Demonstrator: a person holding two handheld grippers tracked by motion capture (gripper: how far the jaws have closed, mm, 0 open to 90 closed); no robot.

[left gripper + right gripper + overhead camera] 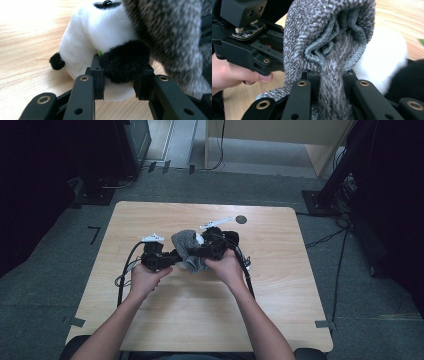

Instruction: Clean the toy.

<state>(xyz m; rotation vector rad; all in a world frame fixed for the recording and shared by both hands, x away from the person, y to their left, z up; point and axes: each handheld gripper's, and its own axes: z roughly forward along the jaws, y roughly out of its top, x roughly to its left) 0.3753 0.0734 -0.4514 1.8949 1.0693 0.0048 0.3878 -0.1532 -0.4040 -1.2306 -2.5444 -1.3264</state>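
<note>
Desk [165, 310]: pale wood, on grey carpet; both forearms come in from its near edge; a dark round mark [241, 219] near its far edge.
Grey sock [186, 246]: knitted, bunched mid-desk between the 2 grippers; draped against the panda's white body; its cuff gapes in the right gripper view.
Panda toy [100, 37]: white plush with black limbs; beside and partly under the sock, above the desk.
Left gripper [119, 81]: jaws narrow, pressed on the panda's black limb.
Right gripper [331, 85]: jaws narrow, clamped on a fold of the sock.
</note>
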